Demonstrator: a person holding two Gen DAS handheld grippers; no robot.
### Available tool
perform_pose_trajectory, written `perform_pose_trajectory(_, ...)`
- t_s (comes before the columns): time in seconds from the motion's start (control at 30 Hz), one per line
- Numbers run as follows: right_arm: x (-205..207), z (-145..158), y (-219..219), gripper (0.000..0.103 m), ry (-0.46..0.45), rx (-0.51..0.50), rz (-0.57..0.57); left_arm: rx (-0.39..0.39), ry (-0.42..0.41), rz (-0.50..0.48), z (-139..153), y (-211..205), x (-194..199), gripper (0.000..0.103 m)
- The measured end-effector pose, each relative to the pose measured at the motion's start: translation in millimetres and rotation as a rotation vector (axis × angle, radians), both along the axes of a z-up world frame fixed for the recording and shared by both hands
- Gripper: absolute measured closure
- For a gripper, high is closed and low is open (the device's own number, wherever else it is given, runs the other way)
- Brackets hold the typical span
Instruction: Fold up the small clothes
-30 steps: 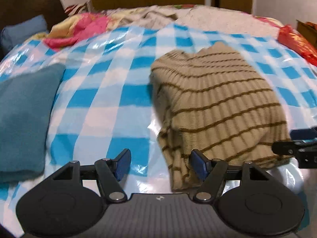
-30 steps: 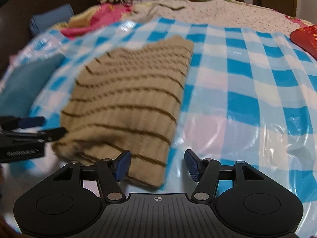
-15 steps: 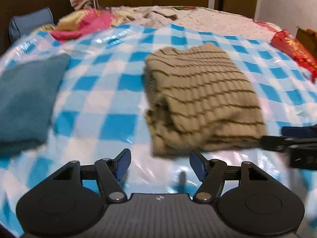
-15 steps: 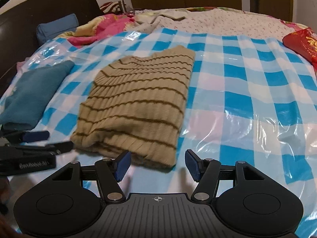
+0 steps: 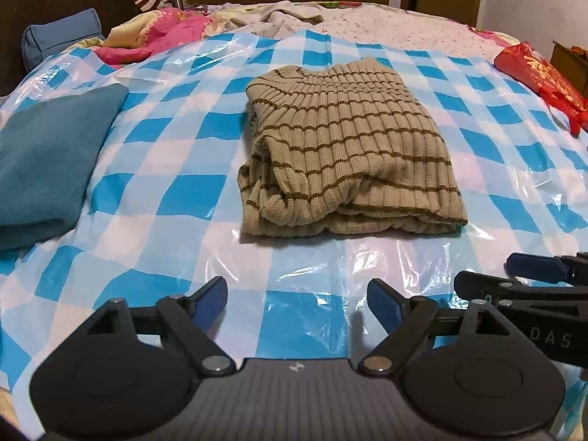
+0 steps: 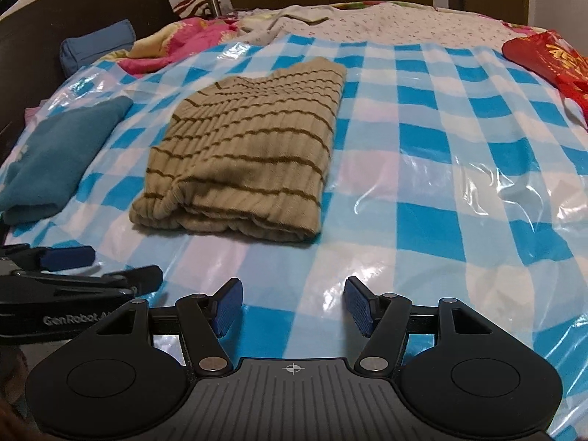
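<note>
Bed under blue-white check plastic sheet [image 5: 176, 136], w/ dark headboard [image 6: 73, 7] at far left. L view alone catches a cardboard box [image 5: 573, 62] at far right edge; R view alone reads "GenRobot" on the other tool's side. Pink blanket [image 5: 158, 33] and blue pillow [image 5: 58, 36] bunched at far end, red bag [image 6: 544, 58] at far right, teal cloth [image 5: 47, 147] folded at left, well apart from the sweater.

Tan striped sweater [image 5: 349, 147] mid-sheet, folded to a rough rectangle, long axis running away from cameras, bulky folded edge nearest, stripes crosswise. Same sweater [image 6: 242, 154] sits left of centre in R view.

Left gripper [image 5: 297, 296] low over near edge of sheet, aimed at sweater, jaws wide apart, nothing held. Right gripper [image 6: 292, 305] just beside it, same heading, jaws also spread, nothing between. Neither touching sweater.
</note>
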State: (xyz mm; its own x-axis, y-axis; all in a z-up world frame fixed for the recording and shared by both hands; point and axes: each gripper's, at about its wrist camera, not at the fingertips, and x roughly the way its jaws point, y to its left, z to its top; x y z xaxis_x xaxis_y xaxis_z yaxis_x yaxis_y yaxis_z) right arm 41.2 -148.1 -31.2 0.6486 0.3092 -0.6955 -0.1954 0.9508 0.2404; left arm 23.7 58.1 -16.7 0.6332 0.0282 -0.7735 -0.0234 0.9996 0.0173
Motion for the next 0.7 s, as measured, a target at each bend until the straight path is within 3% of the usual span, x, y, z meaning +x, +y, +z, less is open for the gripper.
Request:
perform_pose_trajectory(0.47,-3,-2,1,0.041,-0.001,0.007,-0.003,0.105,-0.006,0.007,-4,-12,-3,0.003)
perform_pose_trajectory(0.7,-4,-3,1,0.041,-0.001,0.006,-0.002,0.064,-0.008,0.024,-3,-6,-4,0.002)
